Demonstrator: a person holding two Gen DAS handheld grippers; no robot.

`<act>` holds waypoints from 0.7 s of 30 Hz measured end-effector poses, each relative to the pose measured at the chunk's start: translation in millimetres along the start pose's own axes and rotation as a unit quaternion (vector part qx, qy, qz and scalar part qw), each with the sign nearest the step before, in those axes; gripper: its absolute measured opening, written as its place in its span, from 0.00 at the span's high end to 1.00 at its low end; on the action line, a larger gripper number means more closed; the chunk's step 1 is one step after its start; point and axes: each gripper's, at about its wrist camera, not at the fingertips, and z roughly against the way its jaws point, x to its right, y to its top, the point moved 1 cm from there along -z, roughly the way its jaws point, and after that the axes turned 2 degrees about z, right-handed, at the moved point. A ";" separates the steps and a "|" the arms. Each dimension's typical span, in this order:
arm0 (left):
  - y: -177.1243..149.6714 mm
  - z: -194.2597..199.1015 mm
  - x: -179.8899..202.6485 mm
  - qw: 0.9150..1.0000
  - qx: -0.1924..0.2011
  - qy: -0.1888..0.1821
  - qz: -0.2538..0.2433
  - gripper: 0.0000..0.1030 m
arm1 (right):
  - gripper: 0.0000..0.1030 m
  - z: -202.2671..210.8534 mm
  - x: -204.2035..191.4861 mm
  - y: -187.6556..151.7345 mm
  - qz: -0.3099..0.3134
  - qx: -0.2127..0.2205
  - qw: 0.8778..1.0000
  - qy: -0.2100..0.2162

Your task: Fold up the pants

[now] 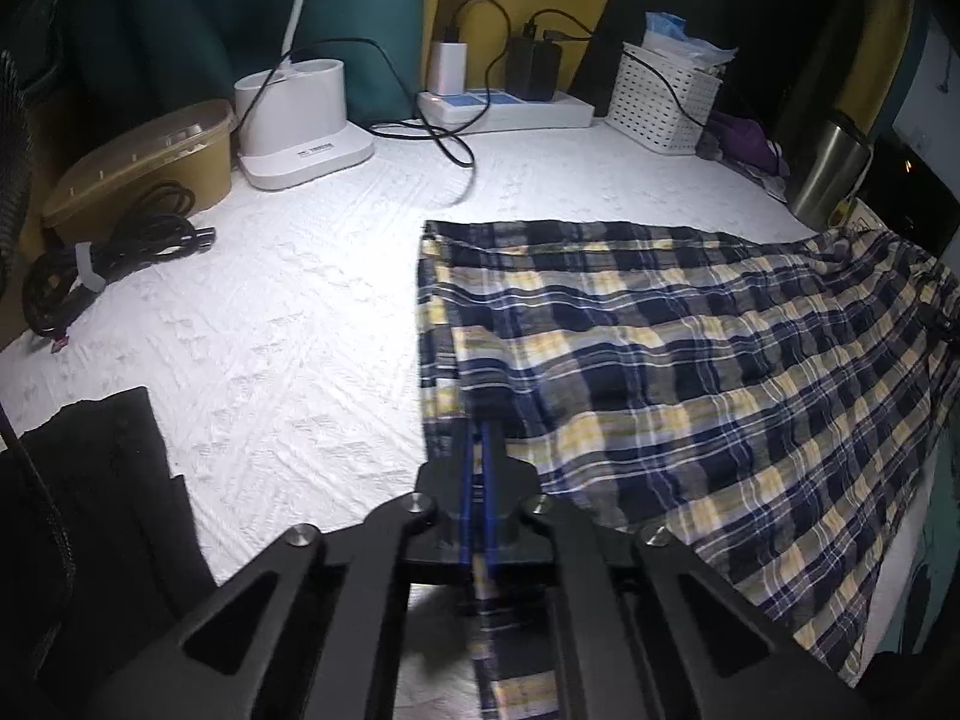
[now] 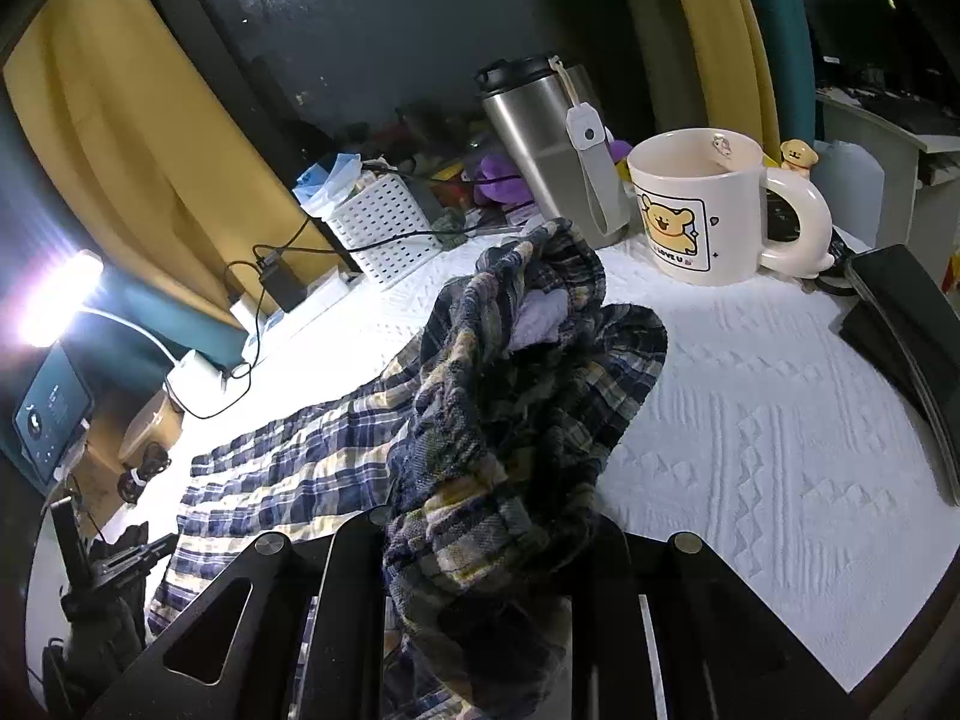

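White textured surface carries the plaid pants at its near edge, hemmed by a power strip, perforated basket, steel tumbler and mug reading "LOVE U". Left gripper pinches the hem; right gripper clamps the bunched waistband.

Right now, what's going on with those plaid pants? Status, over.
Left gripper shut on plaid pants near hem. Right gripper shut on bunched waist end, lifted. Mug and steel tumbler close behind.
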 end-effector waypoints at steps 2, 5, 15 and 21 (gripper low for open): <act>-1.4 2.3 -5.3 1.000 0.005 0.017 0.004 1.00 | 0.81 0.0 -0.8 0.3 0.002 -0.001 1.000 -0.001; -4.3 5.0 -17.6 0.999 0.006 0.035 0.014 1.00 | 0.81 -0.7 -3.1 1.0 0.005 -0.002 1.000 -0.002; 0.9 9.9 -16.9 0.999 0.007 -0.015 0.046 0.61 | 0.81 -7.0 -3.3 0.8 0.006 -0.005 1.000 -0.007; 3.6 -3.1 0.6 1.000 -0.008 -0.020 0.022 0.53 | 0.81 -9.2 1.5 -2.3 0.004 -0.008 1.000 -0.015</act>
